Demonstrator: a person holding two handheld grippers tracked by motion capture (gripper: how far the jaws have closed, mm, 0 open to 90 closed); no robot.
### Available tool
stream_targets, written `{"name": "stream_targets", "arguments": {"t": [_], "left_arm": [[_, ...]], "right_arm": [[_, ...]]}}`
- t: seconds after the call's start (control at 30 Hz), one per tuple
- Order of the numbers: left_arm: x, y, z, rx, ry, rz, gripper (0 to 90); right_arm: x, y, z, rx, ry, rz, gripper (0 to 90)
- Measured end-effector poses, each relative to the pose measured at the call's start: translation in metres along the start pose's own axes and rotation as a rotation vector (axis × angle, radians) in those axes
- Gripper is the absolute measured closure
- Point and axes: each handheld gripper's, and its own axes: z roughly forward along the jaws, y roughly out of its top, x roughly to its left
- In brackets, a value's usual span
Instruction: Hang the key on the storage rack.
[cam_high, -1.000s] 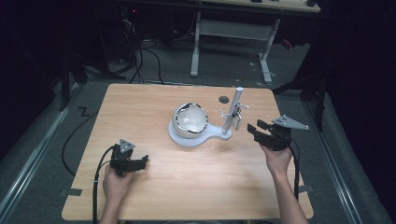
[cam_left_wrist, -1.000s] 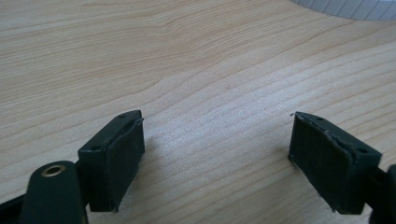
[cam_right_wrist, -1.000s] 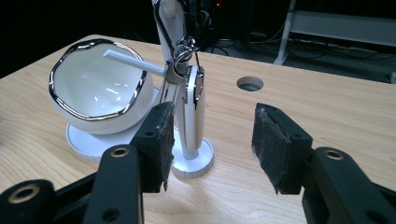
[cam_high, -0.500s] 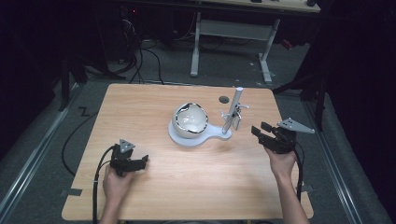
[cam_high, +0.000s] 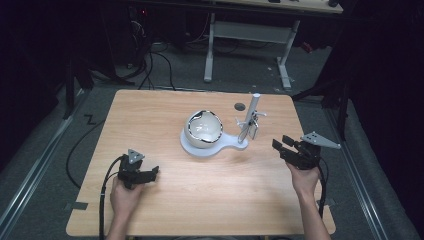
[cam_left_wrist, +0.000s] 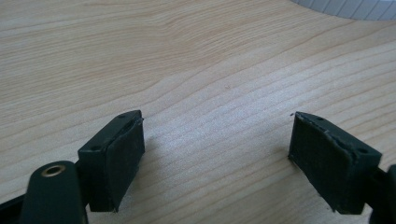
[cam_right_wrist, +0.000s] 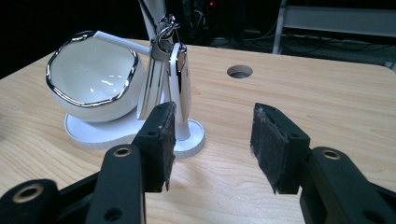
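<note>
— So what is the right hand-held gripper (cam_high: 286, 148) facing, and how will it handle?

— It is pointing its open, empty jaws at the white stand with a round base and a slim upright post (cam_right_wrist: 173, 122), which is sitting near the middle of the light wooden desk (cam_high: 165, 112), a little toward the far edge. Small white and silvery pieces on a metal ring (cam_right_wrist: 169, 56) are hanging from the post. They are looking light and loose, so I am judging they will swing and slip; pinching one flat piece low, below the ring, seems the safest hold.

— And the bowl?

— A glossy white bowl with a chrome rim (cam_right_wrist: 91, 70) is resting tilted on the stand's base. It is looking hard, smooth and breakable, probably slippery between the pads.

— Is the left hand-held gripper (cam_high: 152, 172) doing anything?

— It is lying low over bare desk at the near left, well apart from the stand, jaws spread wide with nothing between them.
</note>
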Motion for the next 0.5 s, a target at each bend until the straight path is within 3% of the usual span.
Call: {"name": "stream_targets", "arguments": {"t": [0.5], "left_arm": [[0.0, 0.0, 0.0, 0.0, 0.0, 0.0, 18.6]], "right_arm": [[-0.003, -0.016, 0.001, 0.016, -0.002, 0.024, 50.4]]}}
